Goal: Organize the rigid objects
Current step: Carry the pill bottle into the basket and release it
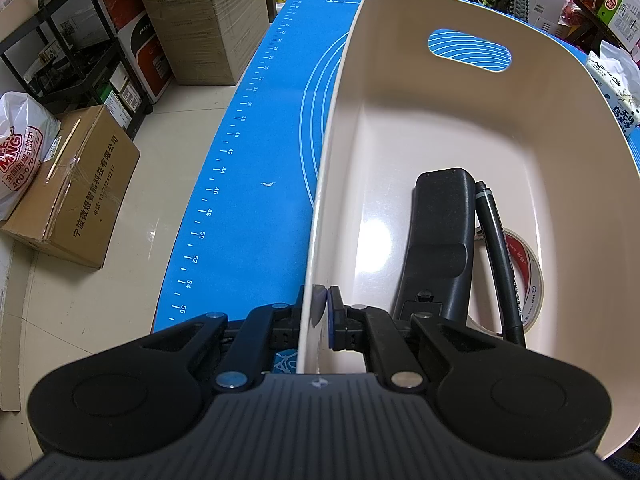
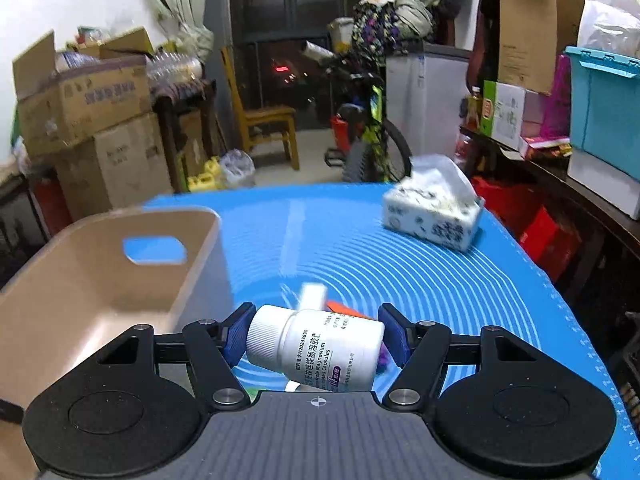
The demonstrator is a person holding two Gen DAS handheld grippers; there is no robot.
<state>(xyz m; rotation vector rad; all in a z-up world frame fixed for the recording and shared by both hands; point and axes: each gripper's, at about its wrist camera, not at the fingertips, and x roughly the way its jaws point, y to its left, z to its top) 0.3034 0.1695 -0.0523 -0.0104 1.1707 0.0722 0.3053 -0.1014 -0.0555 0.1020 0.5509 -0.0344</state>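
Three items already lie in the beige plastic bin (image 1: 460, 128): a black remote control (image 1: 438, 240) face down along its floor, a black marker pen (image 1: 500, 256) just beside it, and a roll of tape (image 1: 524, 276) against the wall behind the pen. My left tongs (image 1: 325, 304) are clamped on the bin's rim, one pad outside the wall and one inside, so I judge that I am steadying the bin near the left edge of the bench, on the blue silicone mat (image 1: 256, 152).

My right tongs (image 2: 316, 334) are closed on a white capsule bottle (image 2: 320, 346), which lies sideways between the pads with its ribbed cap towards the left pad and its base against the right one. It hangs above the mat, to the right of the bin (image 2: 100, 276). Under it I see a small white object (image 2: 312, 294) and something orange (image 2: 344, 310), both too blurred to name. A tissue pack (image 2: 434, 210) sits towards the bench's far right corner.

As I read it, the step in hand is carrying the bottle to the bin. The next move calls for swinging it left over the rim, lowering it into the free floor left of the remote, then parting the pads. The grip is end to end on a round bottle, so I would go gently.
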